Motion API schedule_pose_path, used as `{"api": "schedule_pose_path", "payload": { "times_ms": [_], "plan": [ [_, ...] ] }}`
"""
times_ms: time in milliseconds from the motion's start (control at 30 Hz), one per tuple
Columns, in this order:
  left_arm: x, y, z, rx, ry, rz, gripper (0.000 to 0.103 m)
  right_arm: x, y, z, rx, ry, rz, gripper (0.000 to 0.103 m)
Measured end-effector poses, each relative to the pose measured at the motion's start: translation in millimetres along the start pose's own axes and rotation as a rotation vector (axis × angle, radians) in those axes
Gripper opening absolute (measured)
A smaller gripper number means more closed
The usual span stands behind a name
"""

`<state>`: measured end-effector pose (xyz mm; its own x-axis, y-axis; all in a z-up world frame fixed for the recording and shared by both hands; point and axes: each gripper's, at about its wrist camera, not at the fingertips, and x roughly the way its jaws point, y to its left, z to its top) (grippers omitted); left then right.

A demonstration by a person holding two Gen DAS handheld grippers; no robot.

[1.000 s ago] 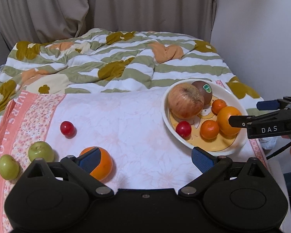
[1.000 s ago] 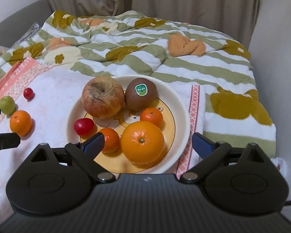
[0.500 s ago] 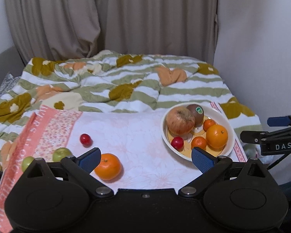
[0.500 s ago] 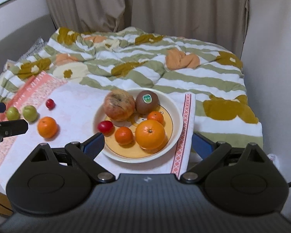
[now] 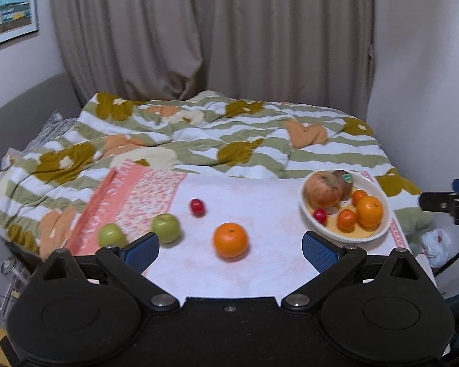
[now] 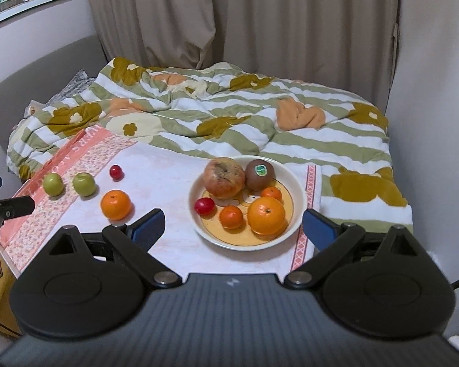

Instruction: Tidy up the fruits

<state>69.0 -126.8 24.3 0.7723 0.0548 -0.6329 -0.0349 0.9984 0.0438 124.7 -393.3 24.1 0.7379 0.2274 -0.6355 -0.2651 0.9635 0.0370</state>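
A white bowl (image 6: pixel 300 202) with a yellow inside holds a large apple (image 6: pixel 223 177), a kiwi (image 6: pixel 259 174), a big orange (image 6: pixel 266 215), two small tangerines and a red plum. It also shows in the left wrist view (image 5: pixel 382 229). Loose on the pink cloth (image 5: pixel 260 208) lie an orange (image 5: pixel 230 240), a red plum (image 5: pixel 197 207) and two green apples (image 5: pixel 166 227) (image 5: pixel 111 235). My left gripper (image 5: pixel 231 246) is open and empty, just short of the loose orange. My right gripper (image 6: pixel 233 224) is open and empty, in front of the bowl.
A striped flowered quilt (image 6: pixel 229 116) covers the bed behind the cloth. Curtains and walls stand behind and to the right. A crumpled white bag (image 5: pixel 437 241) lies off the cloth's right edge. The cloth's front edge is close below both grippers.
Both grippers have pulled back and up from the cloth, so the fruit looks smaller and farther away. Both stay open. No fruit has moved.
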Motion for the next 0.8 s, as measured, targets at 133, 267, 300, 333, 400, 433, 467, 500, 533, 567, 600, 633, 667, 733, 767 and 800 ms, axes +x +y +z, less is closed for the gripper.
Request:
{"api": "schedule_pose_path", "payload": {
  "times_ms": [133, 267, 300, 333, 400, 433, 467, 500, 533, 567, 600, 633, 667, 733, 767, 800],
  "plan": [
    [-5, 31, -6, -0.022, -0.012, 0.023, 0.102, -7, 20, 2, 0.005, 0.0, 0.002, 0.103],
    [0, 64, -11, -0.012, -0.021, 0.04, 0.103, -4, 47, 6, 0.024, -0.005, -0.015, 0.103],
    [3, 71, -11, -0.009, -0.018, 0.039, 0.103, -2, 54, 7, 0.035, -0.001, -0.02, 0.103],
    [6, 80, -11, -0.006, -0.01, 0.035, 0.103, 0, 61, 8, 0.047, 0.003, -0.024, 0.103],
    [12, 97, -11, 0.009, 0.0, 0.021, 0.103, 8, 77, 9, 0.072, 0.013, -0.038, 0.103],
    [16, 106, -11, 0.02, 0.002, 0.015, 0.103, 11, 84, 9, 0.082, 0.018, -0.043, 0.103],
    [19, 114, -10, 0.028, 0.007, 0.011, 0.103, 17, 92, 10, 0.095, 0.028, -0.051, 0.103],
    [22, 121, -9, 0.035, 0.012, 0.005, 0.103, 21, 100, 10, 0.108, 0.036, -0.059, 0.103],
    [26, 131, -9, 0.041, 0.016, -0.005, 0.103, 26, 108, 10, 0.118, 0.043, -0.063, 0.103],
    [30, 138, -8, 0.045, 0.02, -0.014, 0.103, 30, 116, 10, 0.127, 0.049, -0.065, 0.103],
    [35, 146, -7, 0.051, 0.025, -0.026, 0.103, 35, 126, 11, 0.134, 0.053, -0.069, 0.103],
    [39, 154, -6, 0.056, 0.03, -0.037, 0.103, 40, 134, 11, 0.138, 0.058, -0.073, 0.103],
    [43, 161, -6, 0.061, 0.033, -0.045, 0.103, 45, 143, 12, 0.139, 0.066, -0.078, 0.103],
    [52, 173, -5, 0.077, 0.037, -0.061, 0.103, 55, 161, 14, 0.138, 0.073, -0.086, 0.103],
    [57, 180, -5, 0.086, 0.039, -0.071, 0.103, 60, 169, 14, 0.137, 0.076, -0.091, 0.103],
    [62, 186, -4, 0.094, 0.042, -0.08, 0.103, 66, 177, 14, 0.139, 0.079, -0.095, 0.103]
  ]
}}
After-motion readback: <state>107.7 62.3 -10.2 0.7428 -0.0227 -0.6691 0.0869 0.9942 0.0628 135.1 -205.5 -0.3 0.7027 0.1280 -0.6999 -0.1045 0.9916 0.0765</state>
